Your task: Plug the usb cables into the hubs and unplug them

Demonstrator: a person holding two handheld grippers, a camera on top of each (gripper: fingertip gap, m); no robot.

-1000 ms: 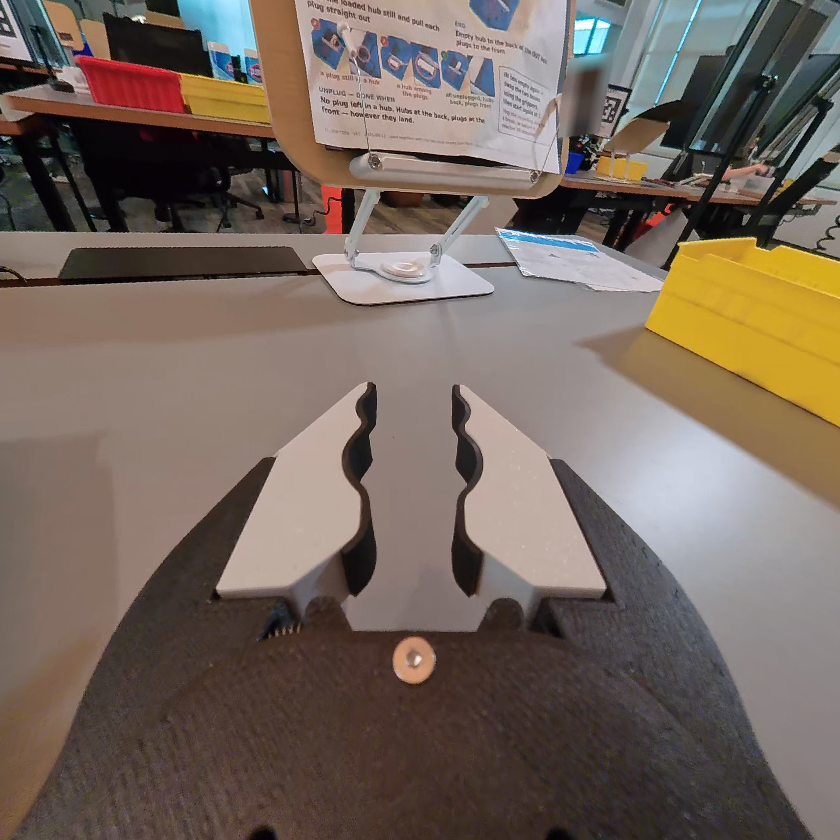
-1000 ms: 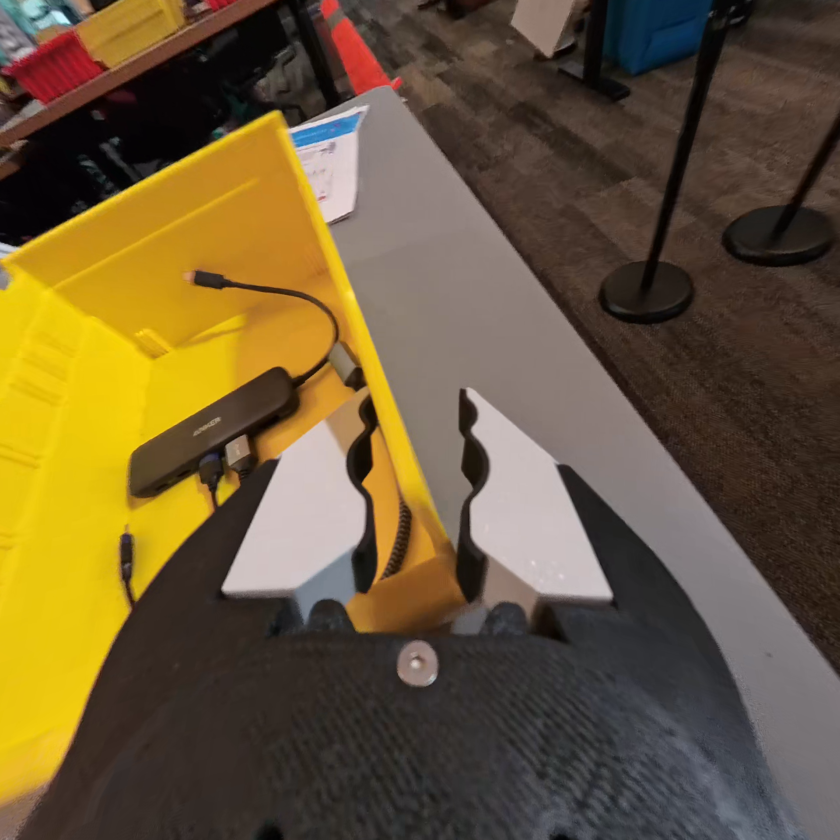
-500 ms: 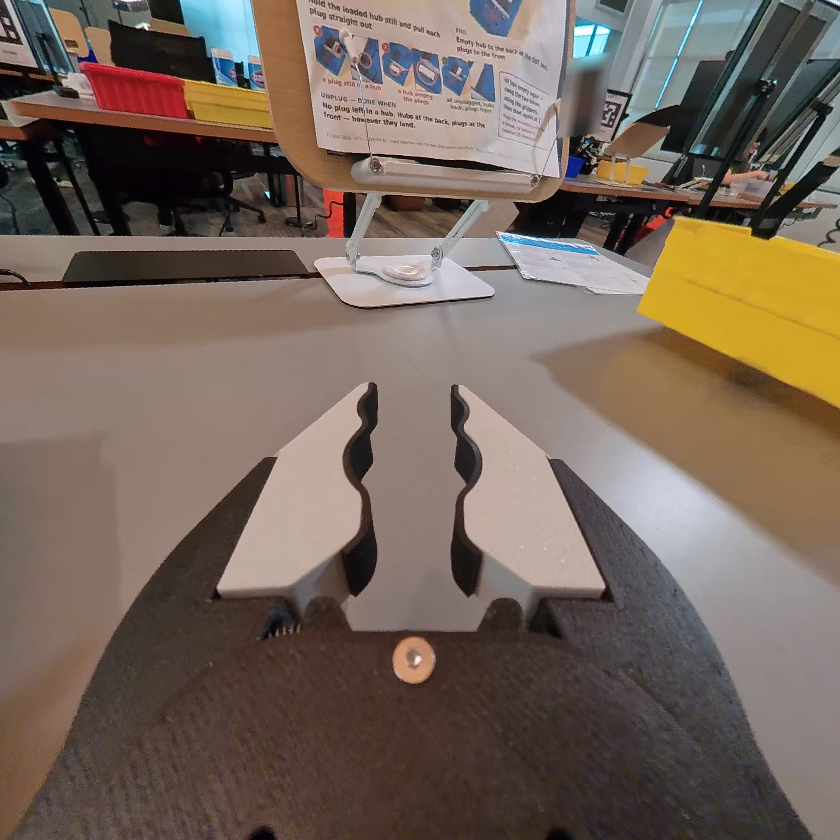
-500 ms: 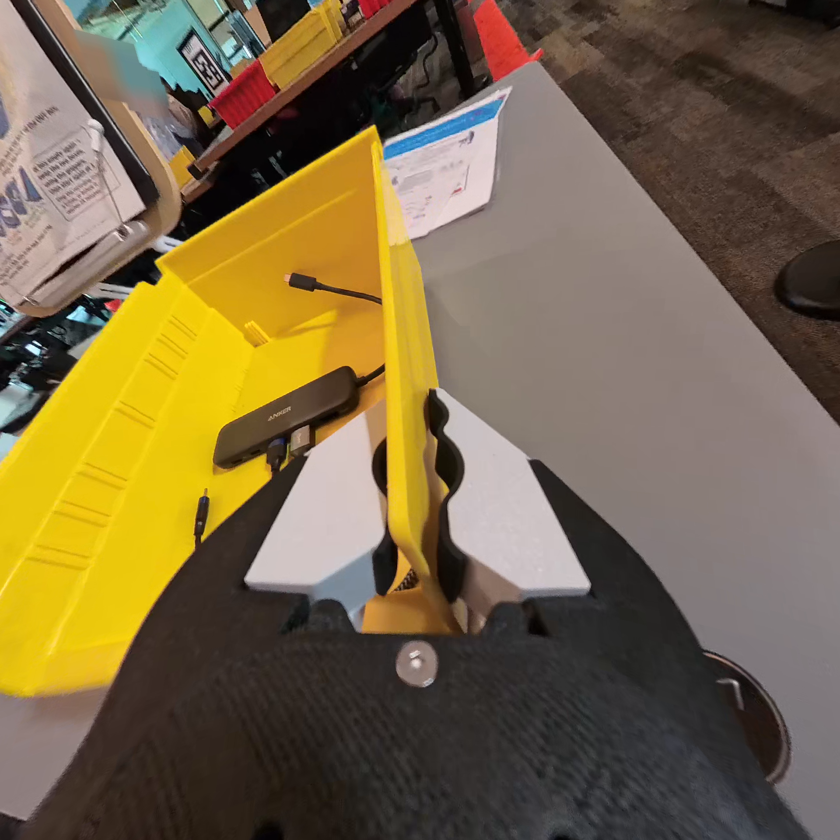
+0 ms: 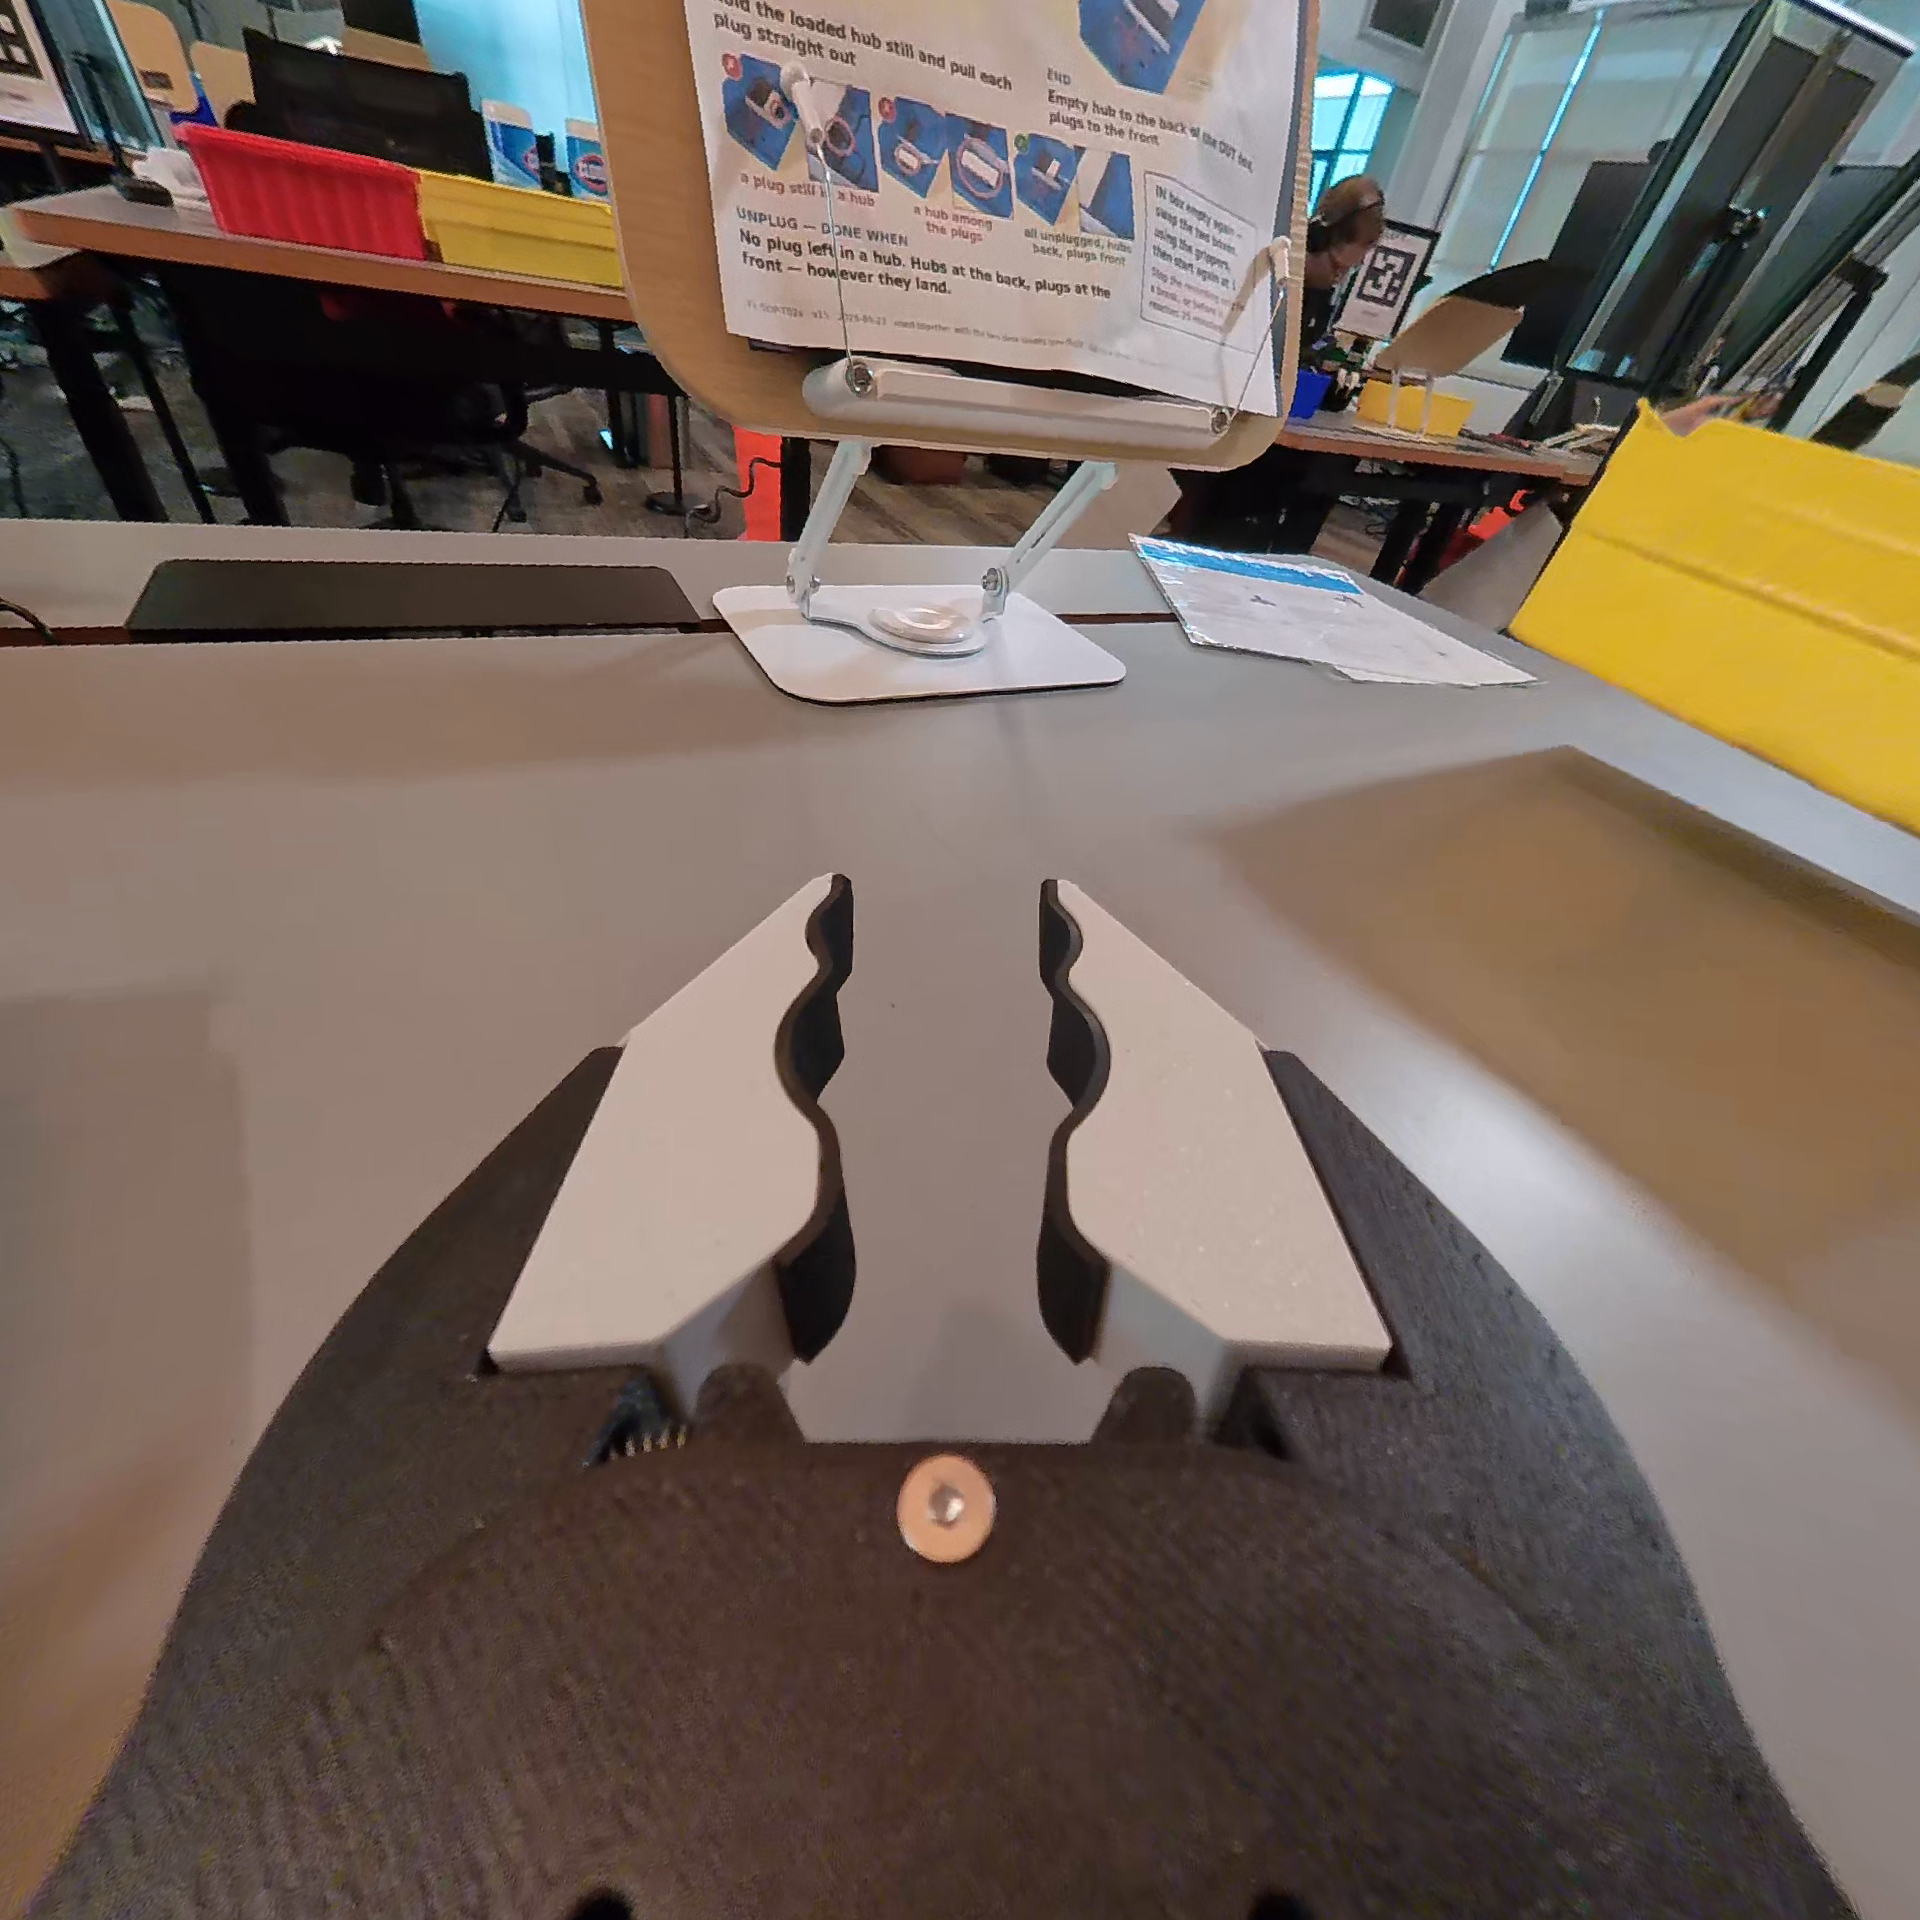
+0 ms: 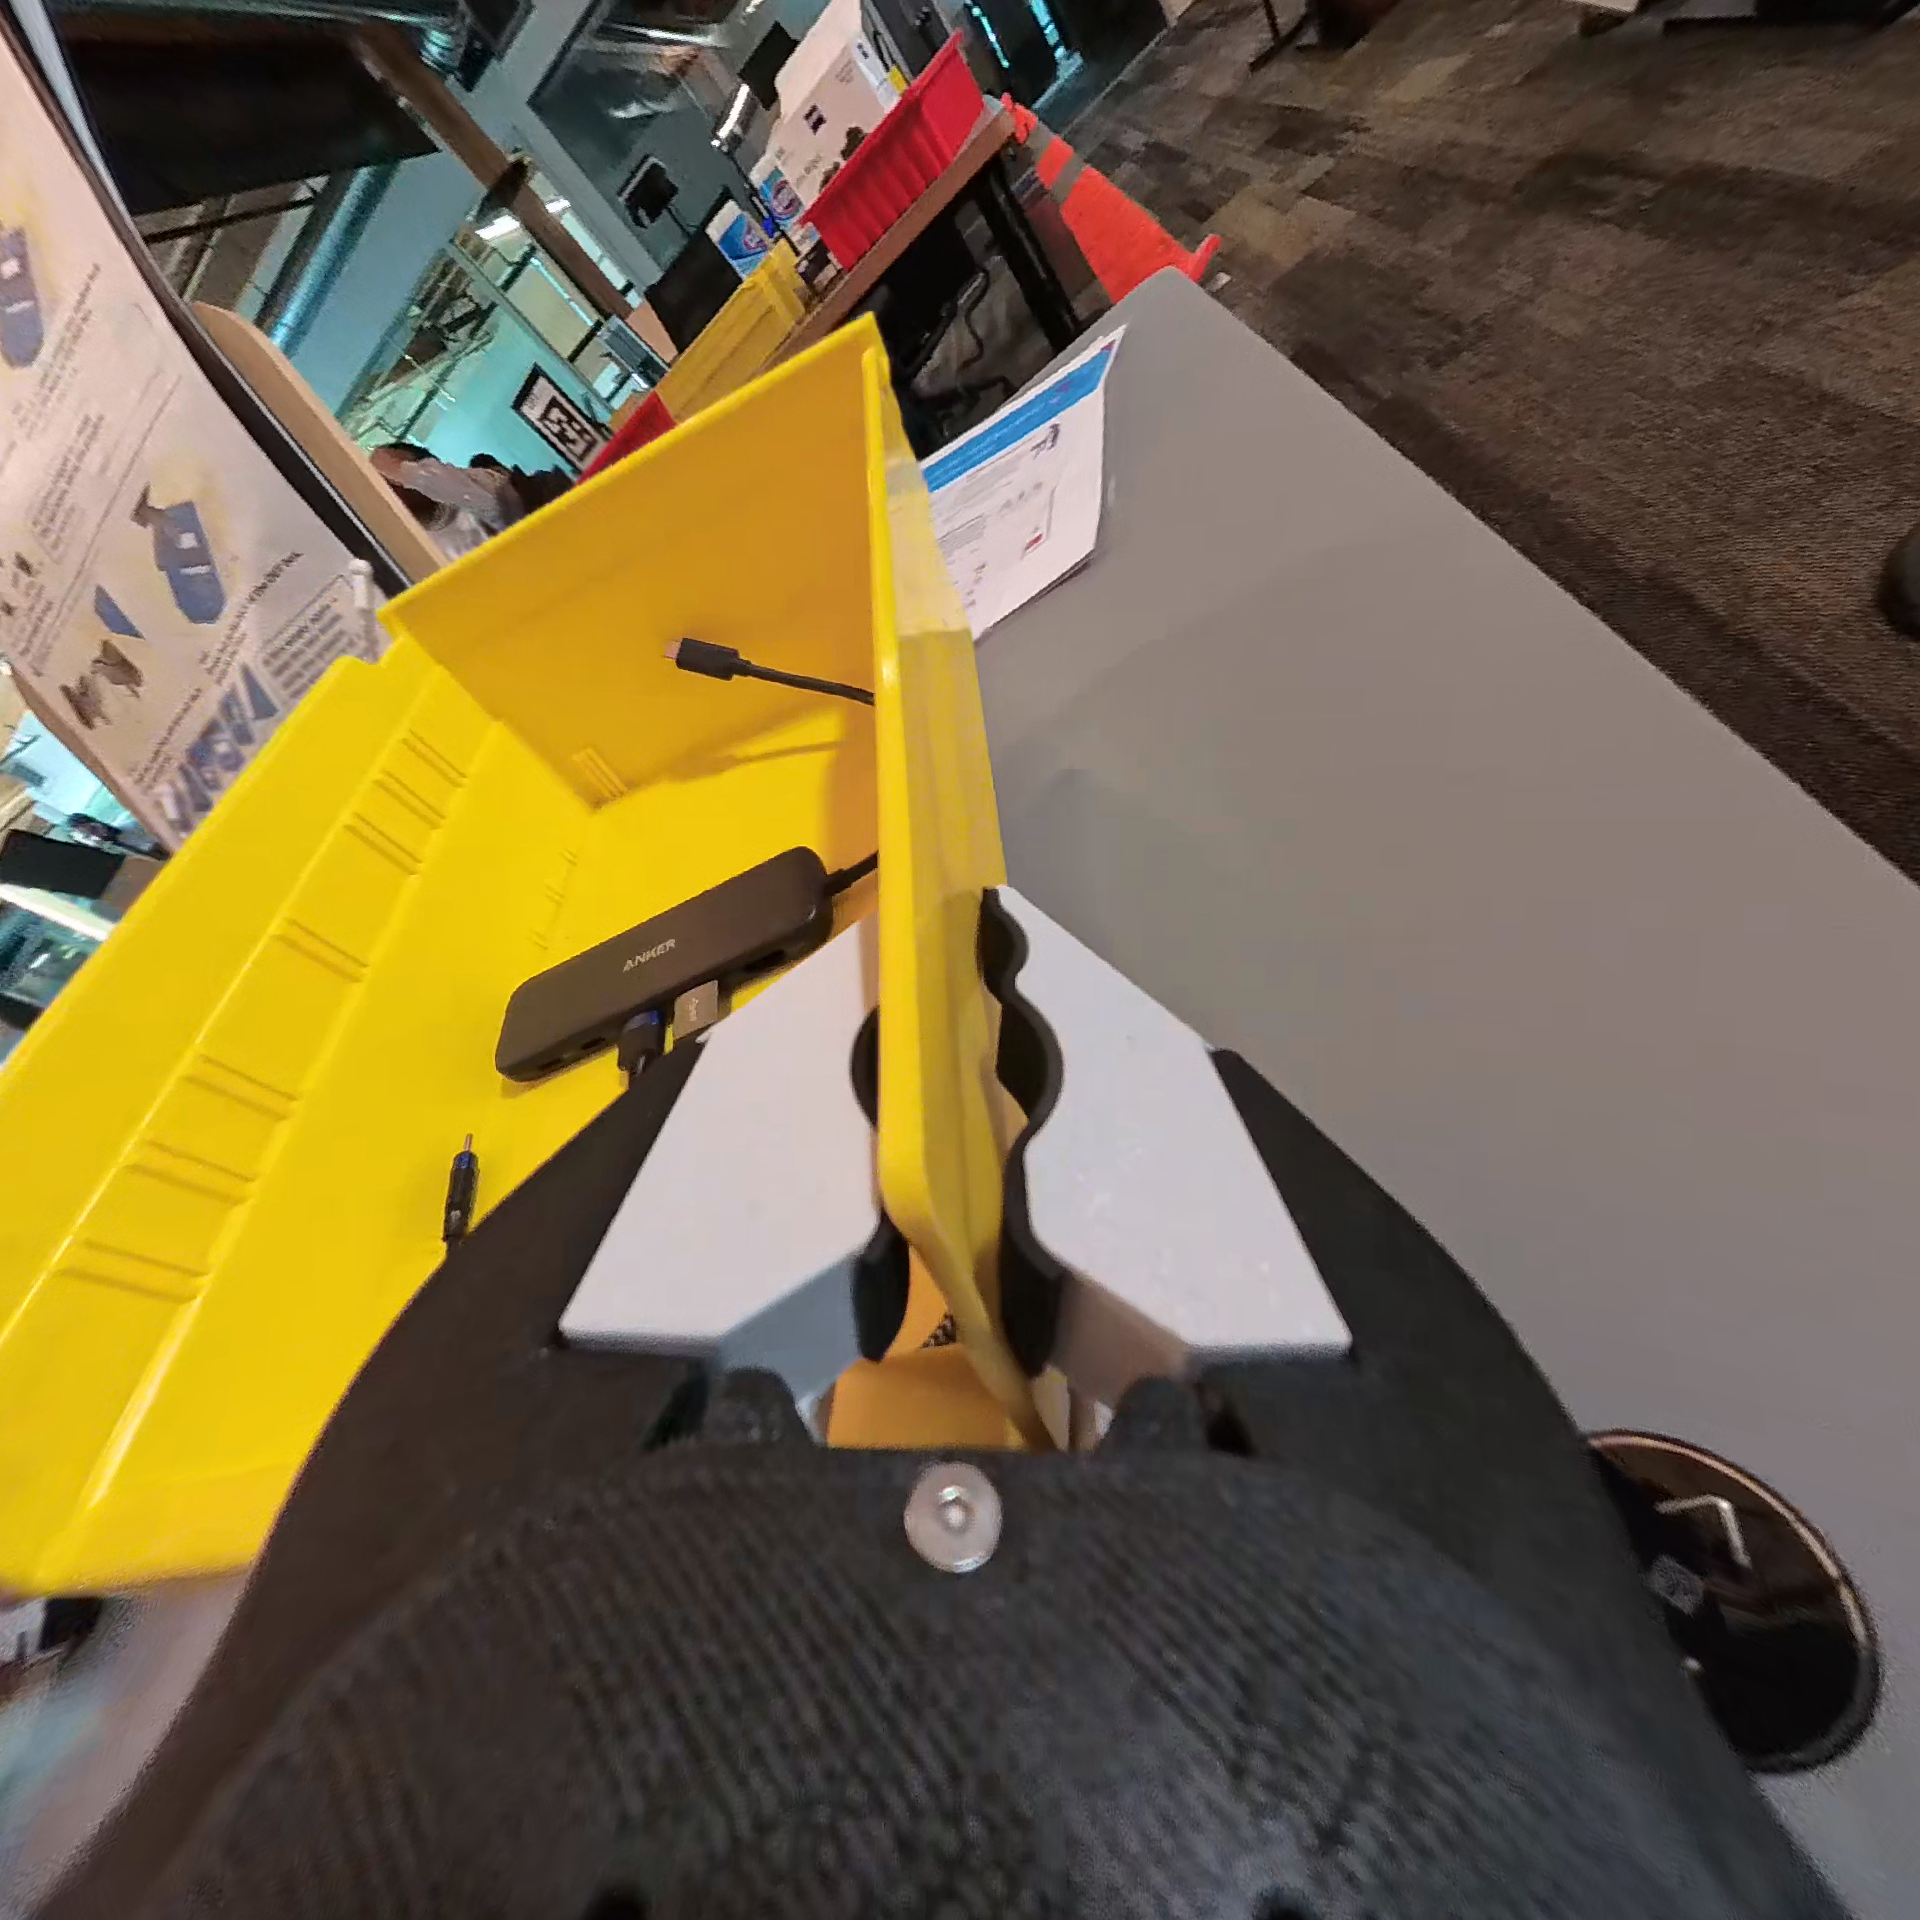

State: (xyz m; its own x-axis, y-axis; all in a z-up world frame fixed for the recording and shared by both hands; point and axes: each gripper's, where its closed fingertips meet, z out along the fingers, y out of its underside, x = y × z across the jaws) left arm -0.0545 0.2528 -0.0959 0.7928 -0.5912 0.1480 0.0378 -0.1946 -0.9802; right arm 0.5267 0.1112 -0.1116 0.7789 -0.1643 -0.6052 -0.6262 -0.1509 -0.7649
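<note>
My right gripper (image 6: 935, 987) is shut on the side wall of a yellow bin (image 6: 925, 727) and holds the bin tilted, off the grey table. Inside the bin lies a black USB hub (image 6: 665, 961) with two plugs (image 6: 691, 1013) in its side ports. The hub's own cable end (image 6: 707, 660) lies near the bin's far wall, and a loose black plug (image 6: 460, 1195) lies near my fingers. My left gripper (image 5: 945, 904) is open and empty, low over the bare table. The raised bin also shows at the right of the left wrist view (image 5: 1745, 592).
A stand (image 5: 914, 644) holding an instruction sheet is at the table's back middle. A black pad (image 5: 416, 597) lies back left, a printed paper (image 5: 1309, 623) back right. A round cable grommet (image 6: 1745, 1590) is near the table's right edge, with floor beyond.
My right gripper has closed on the bin's side wall and lifted and tilted the bin, so the hub slid inside it. The left gripper has stayed still and open.
</note>
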